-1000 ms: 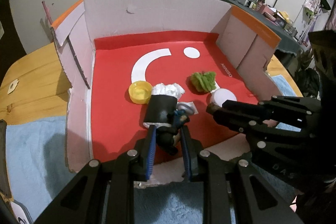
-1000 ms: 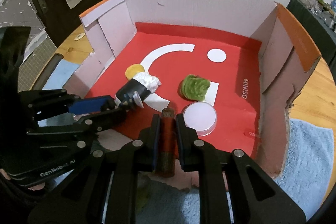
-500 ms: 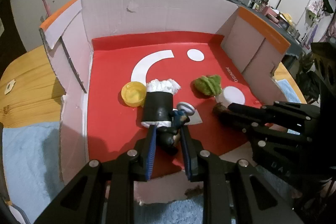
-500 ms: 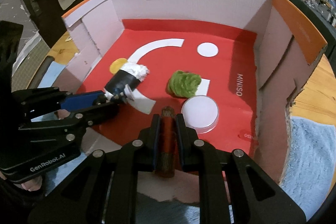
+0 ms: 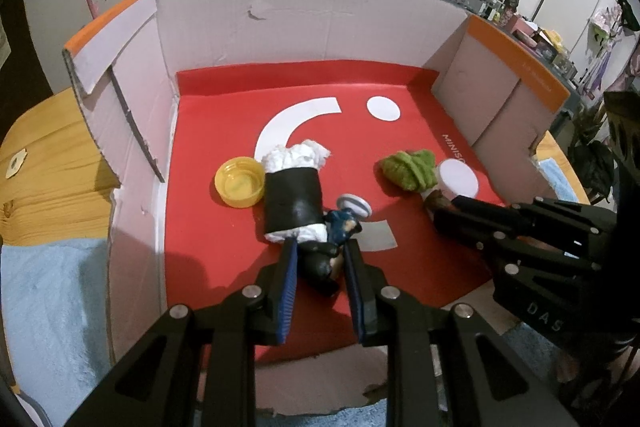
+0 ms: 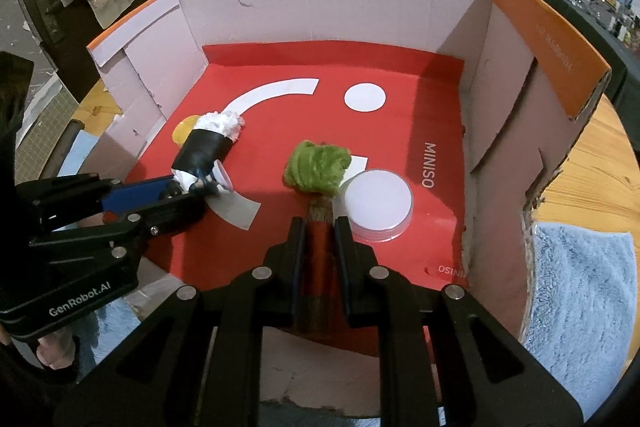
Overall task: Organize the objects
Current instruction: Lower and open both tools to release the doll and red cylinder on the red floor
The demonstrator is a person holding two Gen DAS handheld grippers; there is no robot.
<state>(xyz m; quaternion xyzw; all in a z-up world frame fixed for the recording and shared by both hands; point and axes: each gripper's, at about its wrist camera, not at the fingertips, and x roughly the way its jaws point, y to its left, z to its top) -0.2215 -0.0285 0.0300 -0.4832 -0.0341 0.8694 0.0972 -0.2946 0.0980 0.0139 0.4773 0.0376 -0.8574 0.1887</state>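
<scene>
My left gripper [image 5: 320, 247] is shut on a small dark figurine [image 5: 334, 241] with a white disc base, low over the red floor of an open cardboard box [image 5: 320, 23]. The figurine touches a black roll stuffed with white tissue [image 5: 292, 195]. My right gripper [image 6: 316, 227] is shut on a red-wrapped brown stick [image 6: 318, 247]; its tip meets a green fuzzy clump [image 6: 318, 167]. The right gripper also shows in the left wrist view [image 5: 440, 213], the left one in the right wrist view [image 6: 188, 193].
A yellow bottle cap [image 5: 239, 181] lies left of the roll. A white round lid [image 6: 378, 205] lies right of the green clump. The box walls [image 6: 512, 99] rise on three sides. Blue towels [image 6: 580, 291] cover the wooden table [image 5: 44, 163] around the box.
Both grippers have moved forward into the box with their objects. The stick's tip has reached the green clump, and the figurine sits closer to the black roll.
</scene>
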